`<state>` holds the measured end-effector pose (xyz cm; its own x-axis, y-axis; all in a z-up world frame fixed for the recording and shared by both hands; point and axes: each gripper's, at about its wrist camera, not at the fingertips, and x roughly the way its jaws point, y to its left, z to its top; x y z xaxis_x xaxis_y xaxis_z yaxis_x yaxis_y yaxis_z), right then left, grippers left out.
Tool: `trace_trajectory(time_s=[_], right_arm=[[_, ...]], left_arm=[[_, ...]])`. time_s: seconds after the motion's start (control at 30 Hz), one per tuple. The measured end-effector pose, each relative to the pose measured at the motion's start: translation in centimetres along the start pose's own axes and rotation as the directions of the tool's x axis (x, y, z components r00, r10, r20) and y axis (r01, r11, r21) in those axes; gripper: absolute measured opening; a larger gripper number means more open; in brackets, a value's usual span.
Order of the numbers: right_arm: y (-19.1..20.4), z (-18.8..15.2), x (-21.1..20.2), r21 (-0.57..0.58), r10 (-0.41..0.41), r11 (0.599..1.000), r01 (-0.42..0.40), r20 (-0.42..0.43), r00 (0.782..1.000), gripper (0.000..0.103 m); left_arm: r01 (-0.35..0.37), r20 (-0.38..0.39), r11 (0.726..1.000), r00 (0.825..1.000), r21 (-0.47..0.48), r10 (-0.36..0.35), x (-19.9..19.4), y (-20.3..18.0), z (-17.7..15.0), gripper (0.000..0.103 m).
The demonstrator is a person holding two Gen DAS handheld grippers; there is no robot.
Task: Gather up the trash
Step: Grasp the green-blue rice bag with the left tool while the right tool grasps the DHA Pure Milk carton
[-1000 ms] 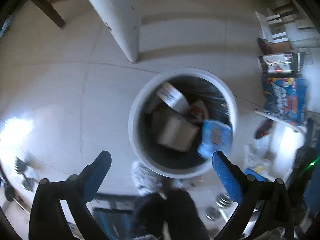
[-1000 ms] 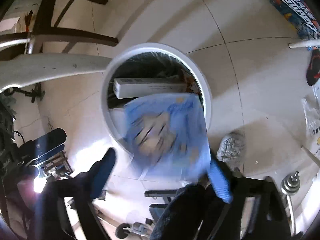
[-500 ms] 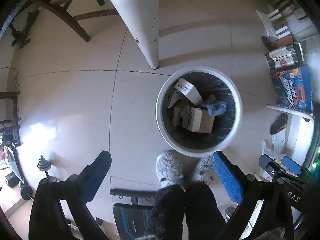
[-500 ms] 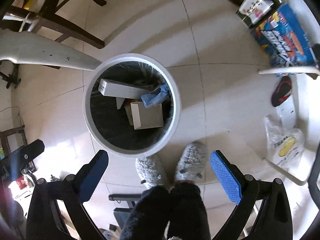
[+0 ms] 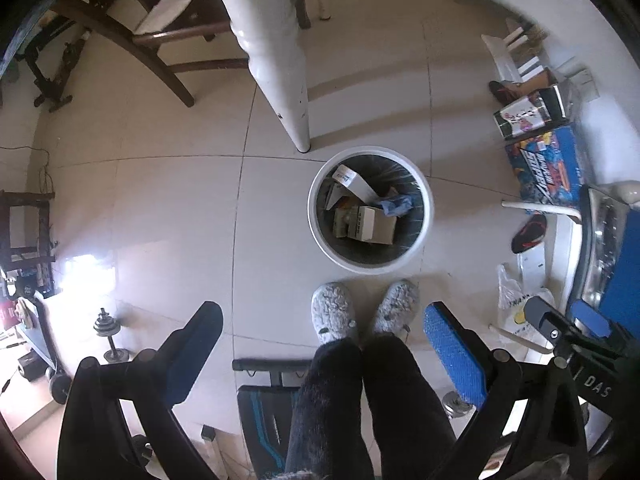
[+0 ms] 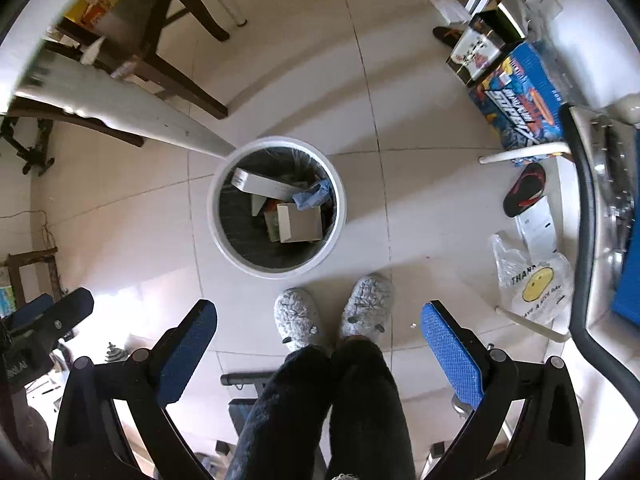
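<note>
Left gripper [image 5: 322, 344] spread wide, nothing between its pads; right gripper [image 6: 318, 340] likewise spread wide and empty, both held high above the white trash bin [image 5: 318, 236] standing on the tiled floor just ahead of the person's grey slippers [image 6: 296, 320]. Bin holds the trash: a long white carton [image 6: 268, 186], a brown cardboard box [image 6: 302, 222] and a crumpled blue wrapper [image 6: 314, 196]. Judged step: between deposits, so the next move calls for finding another item; the plastic bag [image 6: 532, 284] at right is a possible candidate, unconfirmed.
</note>
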<state>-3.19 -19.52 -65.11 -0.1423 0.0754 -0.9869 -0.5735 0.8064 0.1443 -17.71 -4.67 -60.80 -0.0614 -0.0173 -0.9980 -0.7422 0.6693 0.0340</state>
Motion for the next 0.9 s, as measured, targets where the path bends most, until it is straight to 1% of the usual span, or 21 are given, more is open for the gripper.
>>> trace_trajectory(time_s=[0.1, 0.27, 0.3, 0.4, 0.53, 0.63, 0.73, 0.77, 0.83, 0.9], right_arm=[[0.1, -0.8, -4.1, -0.008, 0.009, 1.000, -0.009, 0.021, 1.000, 0.103], [1.0, -2.3, -11.4, -0.029, 0.006, 1.000, -0.005, 0.044, 0.999, 0.103], [1.1, -2.5, -12.4, -0.031, 0.007, 1.000, -0.006, 0.046, 0.999, 0.103], [1.5, -3.3, -16.4, -0.032, 0.027, 0.999, -0.025, 0.050, 0.998, 0.103], [2.2, -4.1, -21.6, -0.028, 0.048, 0.999, -0.047, 0.074, 0.996, 0.103], [2.4, -3.7, -25.2, -0.002, 0.080, 0.997, -0.080, 0.106, 0.991, 0.103], [2.2, -1.9, -28.6, 0.037, 0.101, 0.993, -0.109, 0.174, 0.979, 0.103], [2.0, -1.2, -29.6, 0.052, 0.108, 0.991, -0.120, 0.190, 0.976, 0.103], [1.2, 0.7, -31.6, 0.089, 0.124, 0.985, -0.147, 0.225, 0.966, 0.103], [0.5, 2.6, -33.4, 0.109, 0.127, 0.981, -0.160, 0.259, 0.957, 0.103]], left_arm=[[0.011, 0.013, 1.000, 1.000, 0.005, -0.011, -3.2, -0.3, -1.0, 0.103], [0.053, 0.032, 0.999, 0.998, 0.012, -0.053, -8.0, -0.5, -2.5, 0.103], [0.064, 0.034, 0.998, 0.997, 0.015, -0.064, -9.1, -0.6, -2.7, 0.103], [0.083, 0.054, 0.996, 0.995, 0.024, -0.084, -12.2, -0.7, -3.2, 0.103], [0.103, 0.099, 0.994, 0.989, 0.029, -0.106, -16.2, -0.8, -2.9, 0.103], [0.095, 0.164, 0.994, 0.981, 0.051, -0.102, -19.1, -1.1, -1.4, 0.103], [0.076, 0.227, 0.995, 0.970, 0.067, -0.090, -22.0, -2.2, 1.1, 0.103], [0.071, 0.257, 0.995, 0.962, 0.076, -0.088, -23.2, -2.9, 2.5, 0.103], [0.061, 0.293, 0.994, 0.952, 0.094, -0.087, -24.8, -4.0, 4.6, 0.103], [0.048, 0.338, 0.992, 0.938, 0.115, -0.084, -26.4, -5.7, 7.4, 0.103]])
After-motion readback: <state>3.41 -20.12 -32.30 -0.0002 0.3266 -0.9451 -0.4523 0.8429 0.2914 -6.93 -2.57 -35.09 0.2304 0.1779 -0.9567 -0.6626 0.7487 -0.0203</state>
